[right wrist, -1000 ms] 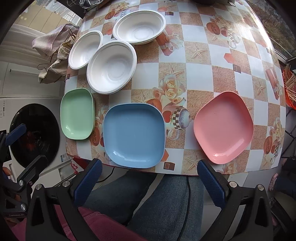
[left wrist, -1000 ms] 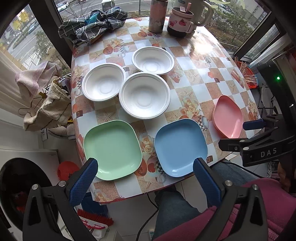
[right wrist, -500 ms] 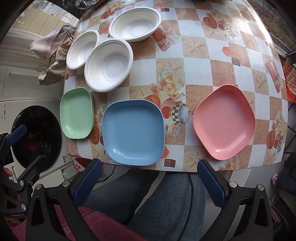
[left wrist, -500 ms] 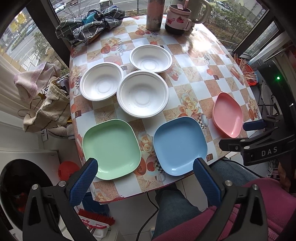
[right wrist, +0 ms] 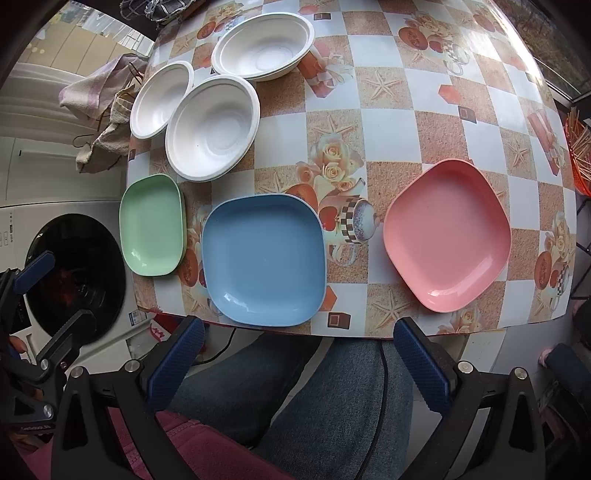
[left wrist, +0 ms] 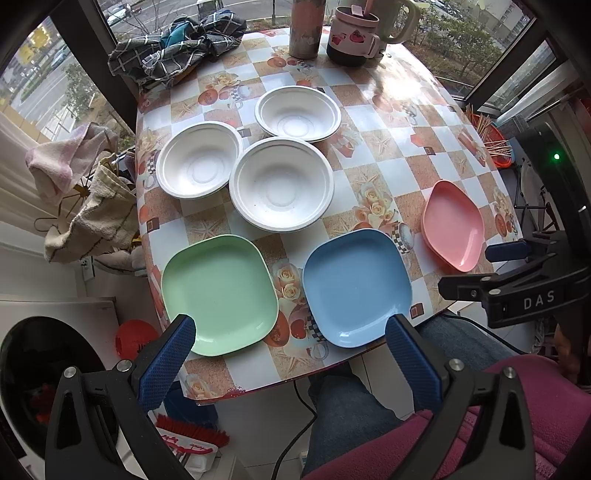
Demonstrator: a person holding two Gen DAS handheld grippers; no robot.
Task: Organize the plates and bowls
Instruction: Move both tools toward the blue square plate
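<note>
Three square plates lie in a row along the table's near edge: a green plate (left wrist: 219,295) (right wrist: 152,225), a blue plate (left wrist: 356,287) (right wrist: 263,260) and a pink plate (left wrist: 453,225) (right wrist: 447,234). Behind them sit three white bowls (left wrist: 281,189) (right wrist: 212,127), close together in a cluster. My left gripper (left wrist: 290,354) is open and empty, held above the near edge between the green and blue plates. My right gripper (right wrist: 299,356) hangs open and empty over the person's lap, just short of the table edge.
A checked cloth (left wrist: 177,48), a metal flask (left wrist: 304,27) and a lidded mug (left wrist: 352,37) stand at the far end of the table (left wrist: 399,147). An orange basket of sticks (right wrist: 580,147) is off the right edge. A washing machine (right wrist: 74,266) stands to the left.
Both grippers have shifted slightly toward the table; the plates and bowls sit a bit lower in both views. Nothing on the table has moved.
</note>
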